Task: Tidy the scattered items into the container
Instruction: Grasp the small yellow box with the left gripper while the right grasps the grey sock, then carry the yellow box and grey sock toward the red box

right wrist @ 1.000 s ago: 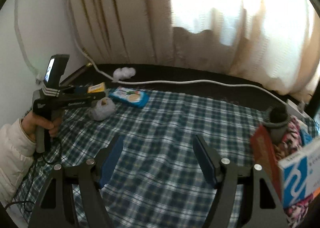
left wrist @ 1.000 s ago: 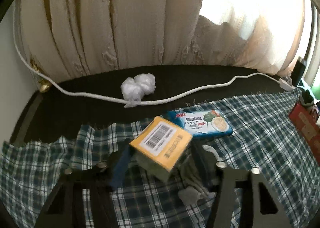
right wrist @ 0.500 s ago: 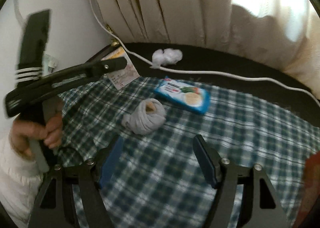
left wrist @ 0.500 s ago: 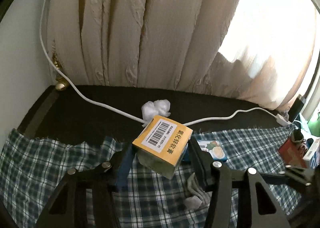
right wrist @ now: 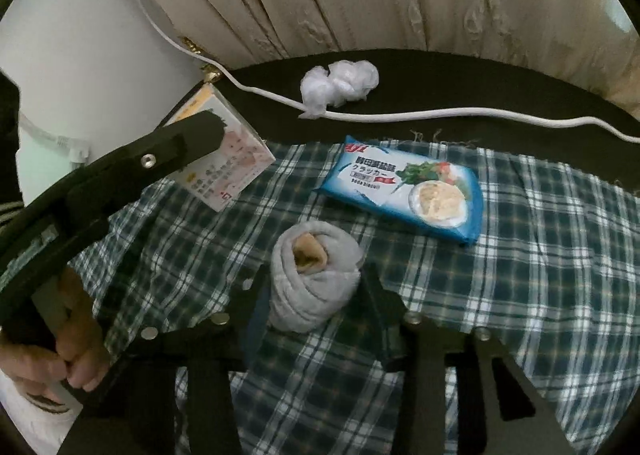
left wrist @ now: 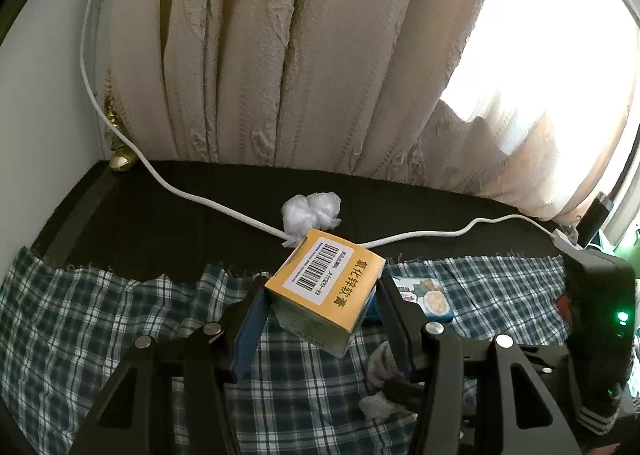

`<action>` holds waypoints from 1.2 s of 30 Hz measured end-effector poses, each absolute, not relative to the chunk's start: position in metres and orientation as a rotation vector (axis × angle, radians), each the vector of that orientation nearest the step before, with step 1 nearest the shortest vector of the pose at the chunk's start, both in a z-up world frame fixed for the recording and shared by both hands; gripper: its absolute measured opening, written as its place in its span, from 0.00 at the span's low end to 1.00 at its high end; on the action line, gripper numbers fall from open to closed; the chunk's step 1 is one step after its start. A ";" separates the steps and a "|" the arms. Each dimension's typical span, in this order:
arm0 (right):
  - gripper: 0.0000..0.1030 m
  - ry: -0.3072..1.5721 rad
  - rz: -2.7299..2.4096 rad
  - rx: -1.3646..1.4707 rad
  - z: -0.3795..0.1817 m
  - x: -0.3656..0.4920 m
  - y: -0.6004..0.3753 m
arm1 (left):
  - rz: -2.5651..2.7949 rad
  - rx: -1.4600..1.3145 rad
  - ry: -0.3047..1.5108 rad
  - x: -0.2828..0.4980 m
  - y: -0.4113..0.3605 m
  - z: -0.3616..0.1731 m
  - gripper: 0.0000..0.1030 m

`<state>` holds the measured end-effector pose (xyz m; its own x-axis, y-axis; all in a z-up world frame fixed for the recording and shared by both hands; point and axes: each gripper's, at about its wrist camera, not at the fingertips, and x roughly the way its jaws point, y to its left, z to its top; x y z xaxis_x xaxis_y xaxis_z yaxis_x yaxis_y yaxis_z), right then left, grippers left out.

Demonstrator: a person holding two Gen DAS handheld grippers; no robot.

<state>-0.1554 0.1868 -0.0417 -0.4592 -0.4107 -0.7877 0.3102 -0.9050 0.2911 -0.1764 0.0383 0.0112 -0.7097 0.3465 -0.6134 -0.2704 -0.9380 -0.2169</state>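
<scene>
My left gripper [left wrist: 320,295] is shut on a yellow box [left wrist: 326,289] with a barcode label and holds it above the plaid cloth [left wrist: 100,315]. The right wrist view shows that same box [right wrist: 226,171] at the left, in the left gripper's fingers [right wrist: 192,135]. A rolled grey sock [right wrist: 314,275] lies on the cloth, and my right gripper [right wrist: 314,295] is closed in against both its sides. A blue cracker packet [right wrist: 404,191] lies just beyond the sock. No container is in view.
A crumpled white plastic wad [right wrist: 340,85] and a white cable [right wrist: 440,115] lie on the dark surface behind the cloth. Cream curtains [left wrist: 280,55] hang at the back. A hand [right wrist: 68,355] holds the left gripper's handle at the lower left.
The left gripper has lifted the yellow box off the cloth. The right gripper has swung left to the grey sock and its fingers have narrowed around it.
</scene>
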 end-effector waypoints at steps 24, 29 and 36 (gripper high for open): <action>0.43 -0.467 -3.034 1.017 0.033 0.080 0.453 | 2.521 -0.896 0.035 -0.117 0.107 0.036 0.54; 0.43 -0.574 -3.236 1.053 0.033 0.118 0.529 | 2.446 -0.844 0.071 -0.086 0.144 0.051 0.54; 0.43 -0.380 -3.360 1.141 0.029 0.122 0.567 | 2.314 -0.816 0.091 -0.048 0.202 0.061 0.54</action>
